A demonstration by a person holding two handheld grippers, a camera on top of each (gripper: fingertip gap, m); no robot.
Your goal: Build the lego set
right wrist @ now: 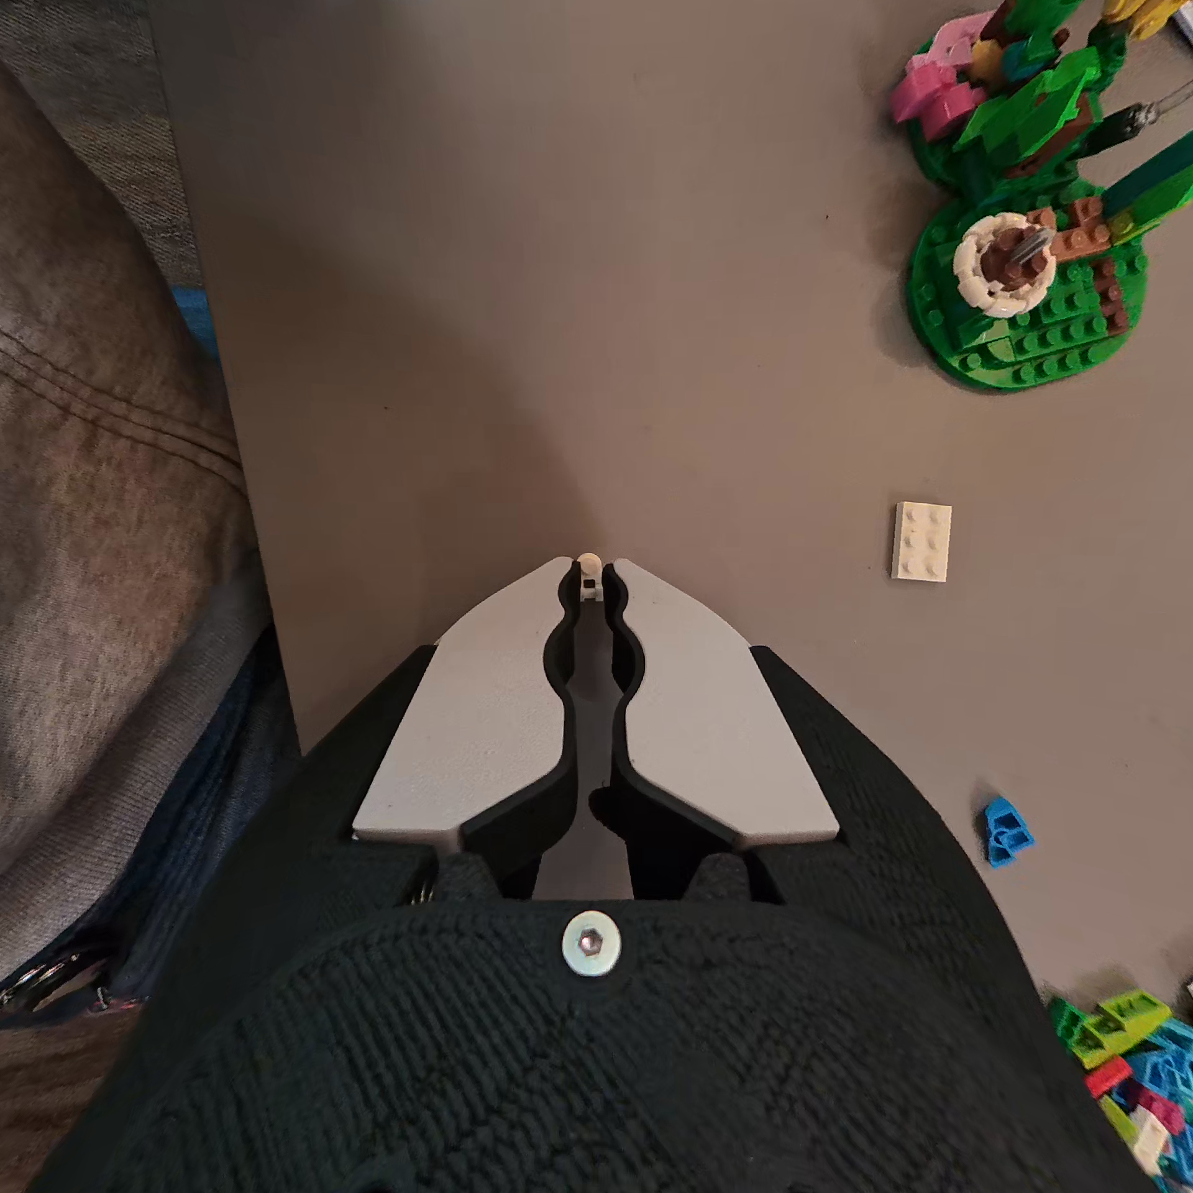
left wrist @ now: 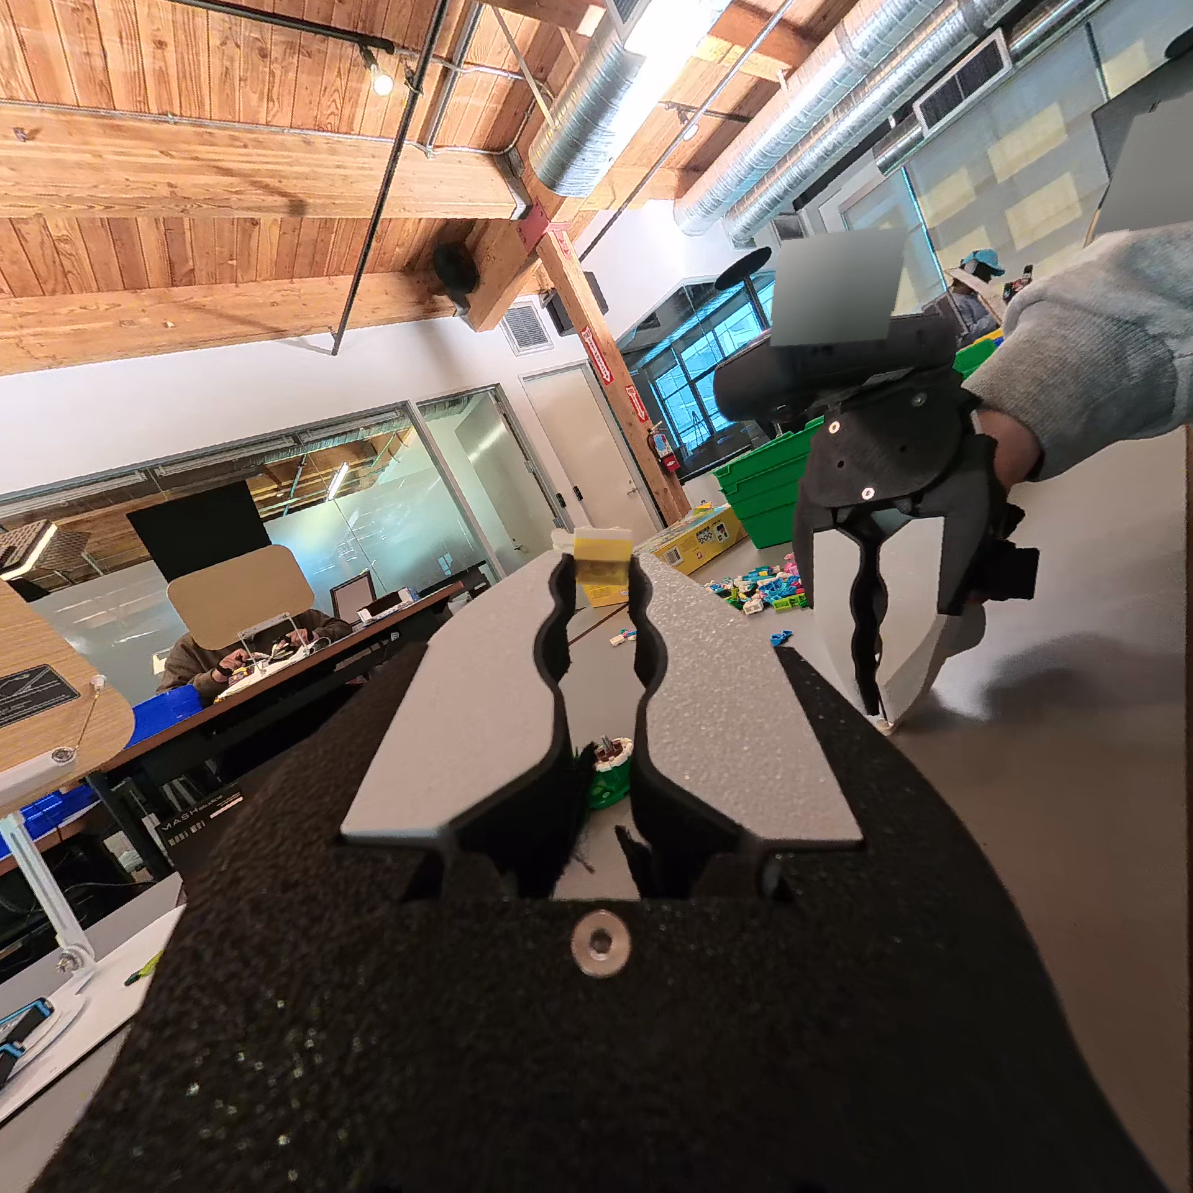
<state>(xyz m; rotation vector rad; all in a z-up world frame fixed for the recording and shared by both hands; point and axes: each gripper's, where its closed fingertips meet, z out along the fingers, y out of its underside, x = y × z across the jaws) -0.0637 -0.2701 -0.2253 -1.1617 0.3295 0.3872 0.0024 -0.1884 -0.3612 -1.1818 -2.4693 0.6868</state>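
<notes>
My left gripper (left wrist: 601,584) is raised and tilted up, shut on a small yellow and white brick (left wrist: 603,549) at its fingertips. My right gripper (right wrist: 589,568) points down at the grey table (right wrist: 645,323) and is shut on a tiny white piece (right wrist: 589,576). It also shows in the left wrist view (left wrist: 881,710), held by a hand in a grey sleeve, tips near the table. The green round-based model (right wrist: 1026,310), with a white flower ring and brown bricks, stands at the upper right, apart from both grippers. Part of it shows between my left fingers (left wrist: 607,784).
A white 2x3 plate (right wrist: 922,541) and a blue piece (right wrist: 1006,833) lie right of my right gripper. A heap of loose bricks (right wrist: 1130,1071) is at the lower right, also in the left wrist view (left wrist: 762,587). A yellow box (left wrist: 697,539) and green bins (left wrist: 768,490) stand behind. The person's clothing (right wrist: 97,516) is along the table's left edge.
</notes>
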